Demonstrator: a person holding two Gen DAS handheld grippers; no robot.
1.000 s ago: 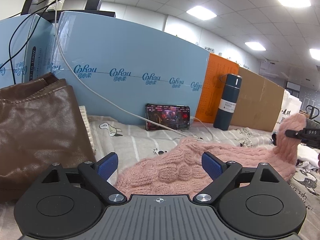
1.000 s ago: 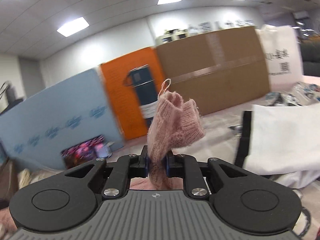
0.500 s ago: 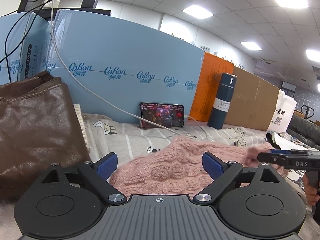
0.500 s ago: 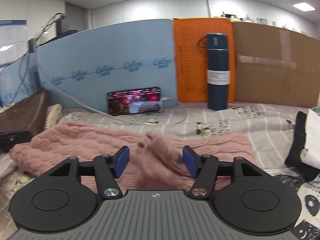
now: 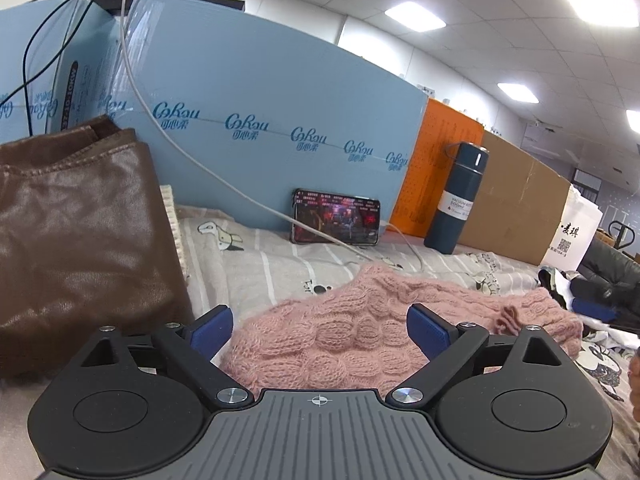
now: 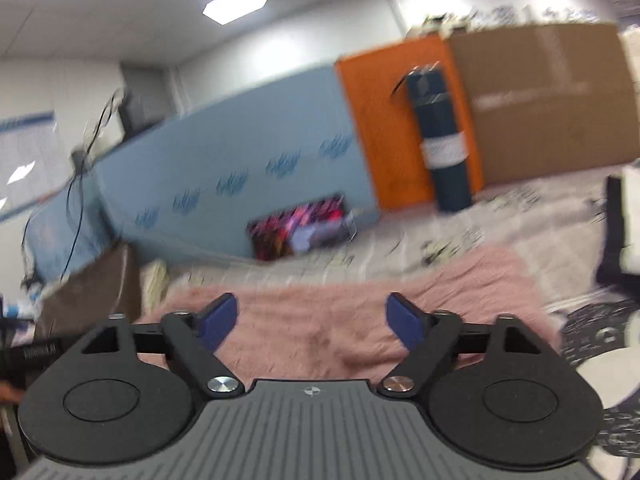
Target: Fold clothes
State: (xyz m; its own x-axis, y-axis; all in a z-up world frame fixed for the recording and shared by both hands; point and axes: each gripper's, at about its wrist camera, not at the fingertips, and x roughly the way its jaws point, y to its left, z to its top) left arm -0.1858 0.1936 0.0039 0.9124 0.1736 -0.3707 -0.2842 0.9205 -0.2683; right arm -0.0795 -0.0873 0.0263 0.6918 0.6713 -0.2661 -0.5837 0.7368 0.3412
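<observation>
A pink cable-knit sweater (image 5: 360,328) lies flat on the grey patterned sheet (image 5: 280,268). My left gripper (image 5: 320,326) hovers open at the sweater's near edge, its blue pads apart and pressing nothing. In the blurred right wrist view the same sweater (image 6: 320,320) spreads under my right gripper (image 6: 312,316), whose jaws are opening wide; the knit lies below them, not pinched. The right gripper (image 5: 604,300) also shows at the far right of the left wrist view, beyond the sweater's end.
A brown leather garment (image 5: 80,240) is piled at the left. A phone (image 5: 336,222), a dark blue flask (image 5: 456,204) and a white cable (image 5: 224,176) stand along the blue, orange and cardboard panels behind. White and black clothing (image 6: 616,232) lies at the right.
The right gripper held up a bunch of pink knit a second ago; it has let go, its jaws have spread, and the sleeve now lies down on the sweater. The left gripper stayed put.
</observation>
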